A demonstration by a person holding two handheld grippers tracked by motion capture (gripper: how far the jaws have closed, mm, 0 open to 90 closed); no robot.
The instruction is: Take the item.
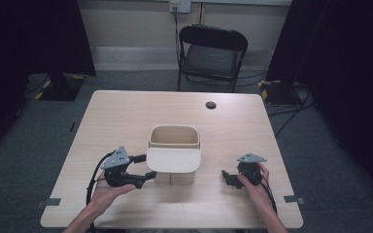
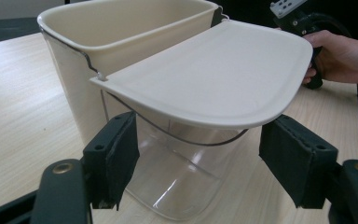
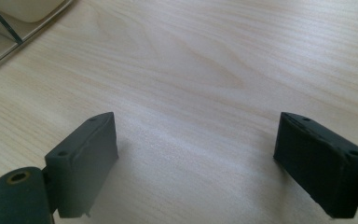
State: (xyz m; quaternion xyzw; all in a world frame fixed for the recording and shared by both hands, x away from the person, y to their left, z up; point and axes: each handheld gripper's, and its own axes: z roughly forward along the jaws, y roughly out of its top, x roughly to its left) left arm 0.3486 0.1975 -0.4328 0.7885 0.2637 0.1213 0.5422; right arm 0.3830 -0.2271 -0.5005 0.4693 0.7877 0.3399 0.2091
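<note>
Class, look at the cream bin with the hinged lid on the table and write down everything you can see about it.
The bin looks like plastic: a cream upper body with an open, seemingly empty top, and a clear lower front section. Its flat cream lid, rounded at the corners, juts out level toward the person, and a thin wire runs along the rim and under the lid. It stands upright at the middle of the wooden table. The left gripper has its jaws open either side below the lid, not touching it.

Nothing here carries words I can read. The bin (image 1: 174, 138) and its lid (image 1: 174, 160) are plain cream, without label or brand. The table (image 1: 126, 116) shows bare wood grain only. The grey plates on the grippers have holes but no lettering, and the wall socket (image 1: 180, 6) is too small to make out.
</note>
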